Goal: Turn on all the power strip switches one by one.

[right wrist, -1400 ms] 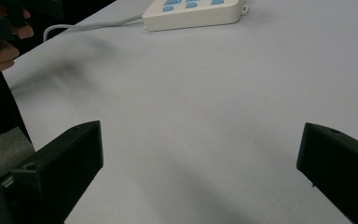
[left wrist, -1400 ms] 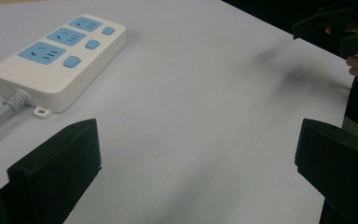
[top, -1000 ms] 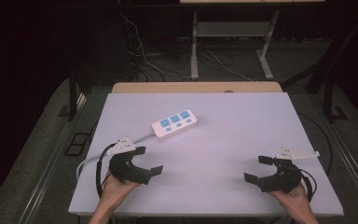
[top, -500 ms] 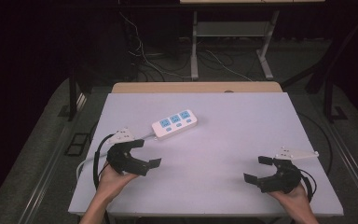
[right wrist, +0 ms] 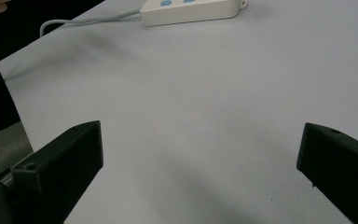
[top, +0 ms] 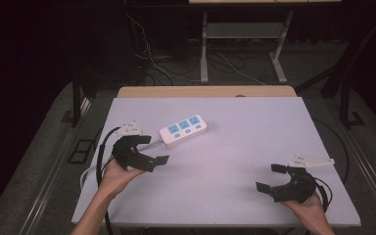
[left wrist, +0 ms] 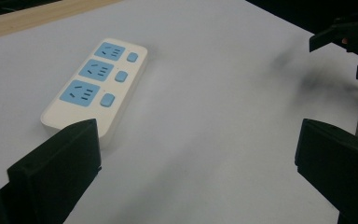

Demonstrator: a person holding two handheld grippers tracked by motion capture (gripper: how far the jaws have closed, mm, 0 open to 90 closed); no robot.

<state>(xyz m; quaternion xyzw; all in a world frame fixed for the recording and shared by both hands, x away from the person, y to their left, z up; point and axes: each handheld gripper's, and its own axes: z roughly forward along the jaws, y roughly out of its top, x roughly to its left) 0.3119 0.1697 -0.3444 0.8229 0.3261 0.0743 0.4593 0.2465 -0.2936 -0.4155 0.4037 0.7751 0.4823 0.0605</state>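
High view: the white three-socket power strip with blue faces (top: 183, 130) lies left of centre on the pale desk (top: 254, 137); the left tongs (top: 152, 157) gape wide beside it, apparently approaching. Right tongs (top: 270, 177), lower right, gape empty.

Left gripper view: the strip sits upper left, so next comes closing in around its near end.

Right gripper view: the strip's edge sits at the top.

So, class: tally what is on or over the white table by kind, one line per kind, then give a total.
Power strip: 1
Grey cord on the strip: 1
Grippers, left gripper and right gripper, both open: 2
Blue sockets on the strip: 3, part of the strip, not counted
Total: 4
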